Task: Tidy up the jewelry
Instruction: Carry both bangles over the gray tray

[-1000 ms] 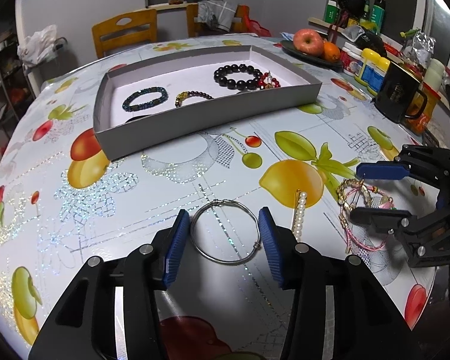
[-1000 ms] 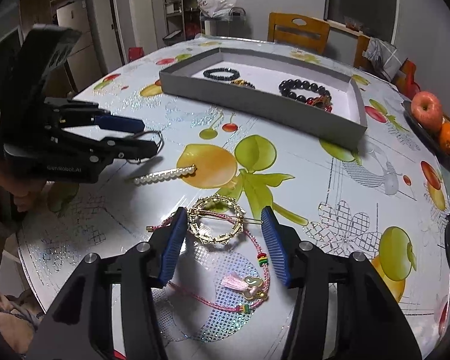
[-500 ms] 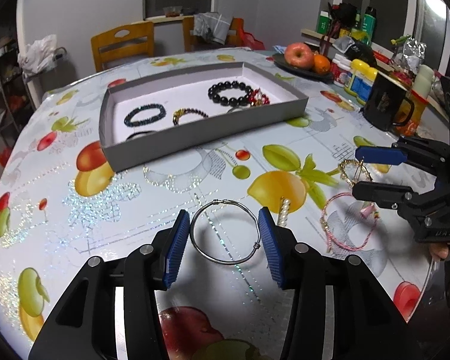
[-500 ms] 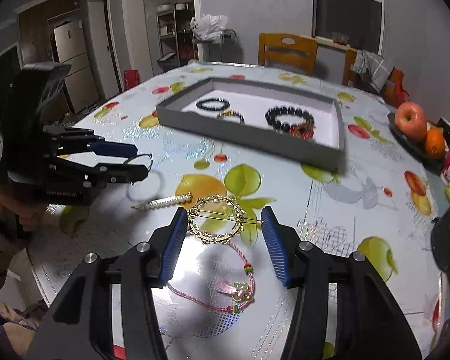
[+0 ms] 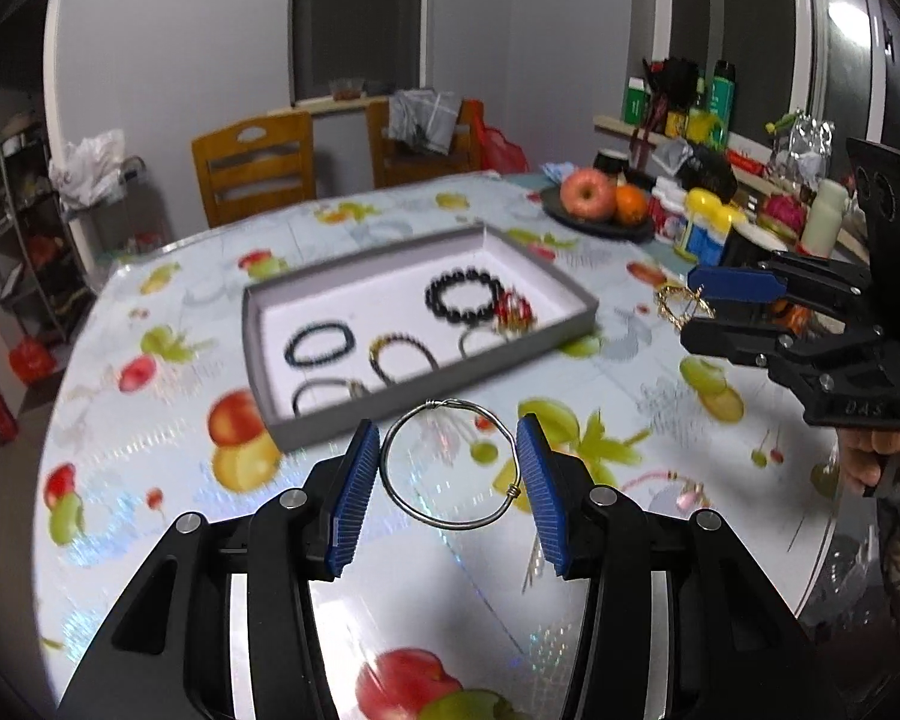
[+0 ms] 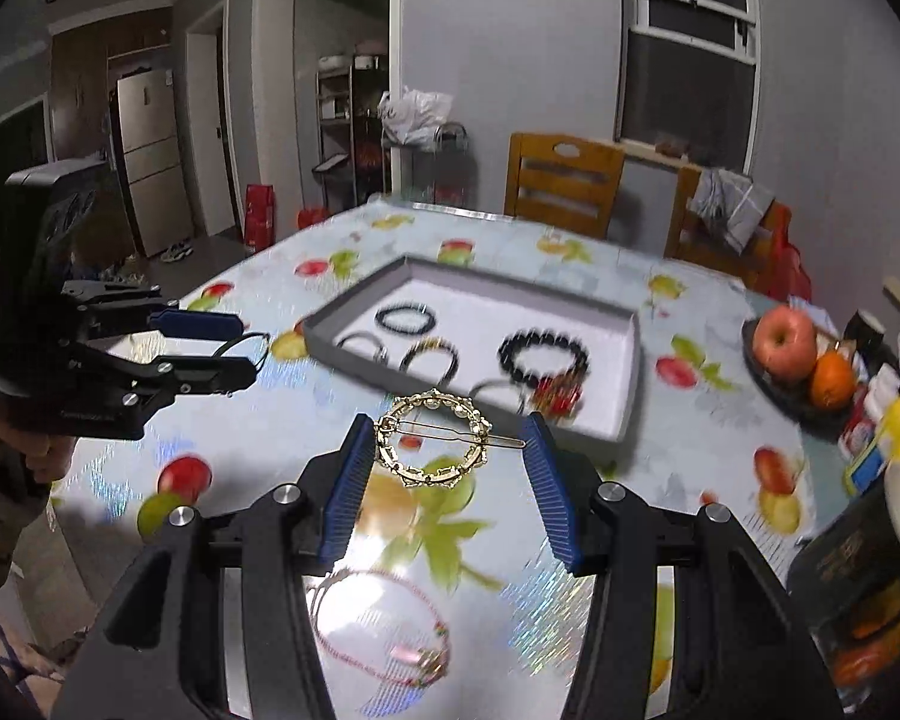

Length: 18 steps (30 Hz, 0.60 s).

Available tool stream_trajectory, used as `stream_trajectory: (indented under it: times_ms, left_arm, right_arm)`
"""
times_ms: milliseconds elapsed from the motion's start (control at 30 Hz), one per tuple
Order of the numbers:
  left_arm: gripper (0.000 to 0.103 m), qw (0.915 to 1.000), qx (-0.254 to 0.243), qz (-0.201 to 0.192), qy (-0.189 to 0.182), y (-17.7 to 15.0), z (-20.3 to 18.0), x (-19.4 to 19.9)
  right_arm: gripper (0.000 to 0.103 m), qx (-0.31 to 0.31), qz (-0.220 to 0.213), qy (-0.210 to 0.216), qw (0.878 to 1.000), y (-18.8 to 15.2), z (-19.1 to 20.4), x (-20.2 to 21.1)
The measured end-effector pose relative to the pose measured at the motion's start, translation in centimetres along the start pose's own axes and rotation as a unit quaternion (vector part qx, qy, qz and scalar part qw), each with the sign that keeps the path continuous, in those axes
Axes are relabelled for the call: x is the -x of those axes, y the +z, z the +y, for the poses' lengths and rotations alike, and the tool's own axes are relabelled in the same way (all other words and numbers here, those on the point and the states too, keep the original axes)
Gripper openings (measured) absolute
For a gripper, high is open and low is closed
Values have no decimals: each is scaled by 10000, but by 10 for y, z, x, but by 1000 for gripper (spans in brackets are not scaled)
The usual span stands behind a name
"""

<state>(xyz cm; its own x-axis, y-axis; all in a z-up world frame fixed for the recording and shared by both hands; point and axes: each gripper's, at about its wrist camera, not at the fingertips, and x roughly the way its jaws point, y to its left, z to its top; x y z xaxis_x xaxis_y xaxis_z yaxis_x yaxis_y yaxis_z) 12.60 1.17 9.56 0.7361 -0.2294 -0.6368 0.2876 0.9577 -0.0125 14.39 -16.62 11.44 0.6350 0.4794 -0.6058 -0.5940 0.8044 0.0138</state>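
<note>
Closest in the left wrist view, the left gripper is clamped on a thin silver wire bangle, its 2 blue pads pressing the ring's opposite sides and holding it clear above the fruit-print tablecloth. In the right wrist view, the right gripper likewise grips a round gold hair clip, one pad against the beaded ring and the other against the tip of its pin, lifted off the cloth. Below and nearer than that clip, a pink cord bracelet lies flat on the table between the gripper's arms. Further out sits the grey tray, its near wall just beyond the bangle; inside lie several bracelets, among them a large black bead bracelet with a red charm cluster beside it and a smaller dark bead bracelet toward the tray's left end. To the right, well apart from the tray, a dark plate holds an apple and an orange. Beyond the table stand 2 wooden chairs against the wall
</note>
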Motion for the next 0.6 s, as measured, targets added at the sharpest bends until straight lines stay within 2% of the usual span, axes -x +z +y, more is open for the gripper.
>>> stream_trajectory:
  times_ms: [267,600]
  left_arm:
    - [49,9996,76,-247,69,31,11,2]
    - [49,9989,250,-404,65,58,19,-15]
  right_arm:
    - [51,74,-252,-58,9996,43,-14,5]
    - [51,119,-279,-43,9995,69,-22,-8]
